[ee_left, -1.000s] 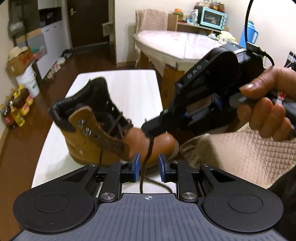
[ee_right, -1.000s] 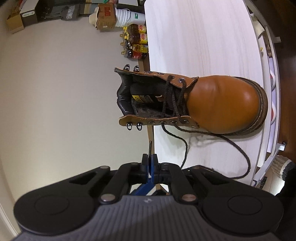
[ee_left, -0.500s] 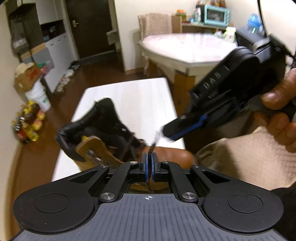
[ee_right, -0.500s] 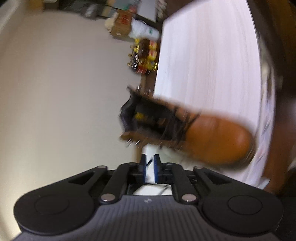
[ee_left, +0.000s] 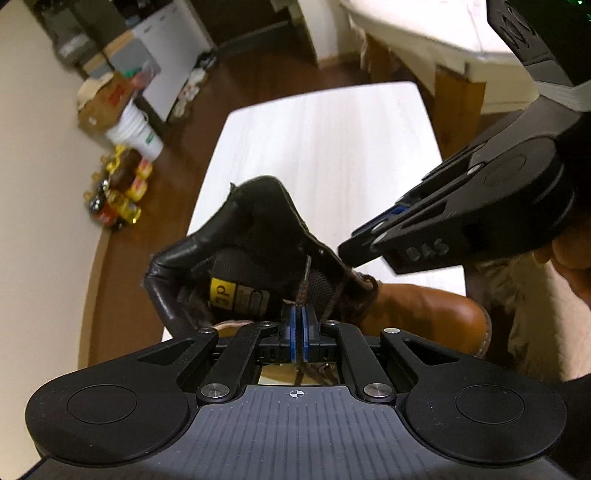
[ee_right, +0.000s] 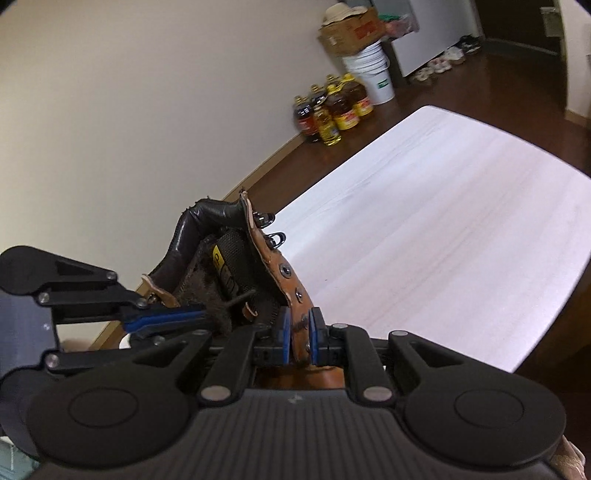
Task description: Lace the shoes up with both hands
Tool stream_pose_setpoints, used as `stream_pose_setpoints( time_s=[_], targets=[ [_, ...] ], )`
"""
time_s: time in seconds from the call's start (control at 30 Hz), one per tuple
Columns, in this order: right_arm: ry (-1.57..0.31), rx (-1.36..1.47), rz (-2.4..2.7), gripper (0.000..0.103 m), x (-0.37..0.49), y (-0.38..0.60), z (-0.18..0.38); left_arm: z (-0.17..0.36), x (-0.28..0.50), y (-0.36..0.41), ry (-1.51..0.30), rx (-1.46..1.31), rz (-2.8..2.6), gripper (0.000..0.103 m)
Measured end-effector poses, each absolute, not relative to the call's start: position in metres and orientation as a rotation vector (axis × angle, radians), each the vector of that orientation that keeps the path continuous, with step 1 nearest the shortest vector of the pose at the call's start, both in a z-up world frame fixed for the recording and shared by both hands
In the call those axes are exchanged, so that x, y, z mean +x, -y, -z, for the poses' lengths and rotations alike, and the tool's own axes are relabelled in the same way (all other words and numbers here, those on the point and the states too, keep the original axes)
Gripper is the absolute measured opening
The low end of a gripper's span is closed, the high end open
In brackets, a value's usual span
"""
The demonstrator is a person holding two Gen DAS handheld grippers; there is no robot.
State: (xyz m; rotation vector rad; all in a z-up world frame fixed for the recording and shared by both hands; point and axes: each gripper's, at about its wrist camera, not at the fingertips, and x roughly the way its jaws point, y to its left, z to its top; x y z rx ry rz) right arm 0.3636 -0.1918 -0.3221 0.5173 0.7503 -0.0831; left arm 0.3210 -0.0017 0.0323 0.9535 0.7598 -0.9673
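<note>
A tan leather boot (ee_left: 417, 314) with a black padded collar stands on the white table (ee_left: 325, 147), toe toward the near right. My left gripper (ee_left: 298, 321) is shut on the dark brown lace (ee_left: 302, 288), whose tip sticks up over the boot's opening. My right gripper (ee_right: 299, 332) is shut on the boot's tan eyelet flap (ee_right: 284, 280), just below its metal hooks. In the left wrist view the right gripper (ee_left: 354, 247) reaches in from the right onto the boot's far flap. In the right wrist view the left gripper (ee_right: 199, 317) comes in from the left over the tongue.
Oil bottles (ee_right: 332, 107), a white bucket (ee_right: 369, 74) and a cardboard box (ee_right: 351, 29) stand on the floor by the wall left of the table. A second, larger table (ee_left: 424, 33) stands beyond on the right. The person's lap is at the near right.
The lace passed from my right gripper to my left, which shut on it. My right gripper let go, swung round and shut on the boot's eyelet flap. Both grippers now sit close over the boot.
</note>
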Motion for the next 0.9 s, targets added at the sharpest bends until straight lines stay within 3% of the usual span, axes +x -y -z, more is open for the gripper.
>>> stream_pose_setpoints(
  time_s=[0.27,0.53,0.9],
  targets=[
    [-0.765,0.495,0.046,0.014,0.377,0.191,0.334,-0.023,0.327,0.014,-0.812,1.028,0.953,0.004],
    [-0.759,0.557,0.049,0.023,0.371,0.202,0.34,-0.026,0.328,0.015,-0.798,1.034,1.011,0.004],
    [-0.725,0.621,0.006,0.022,0.361,0.216,0.333,-0.015,0.333,0.034,-0.794,1.069,1.03,0.004]
  ],
)
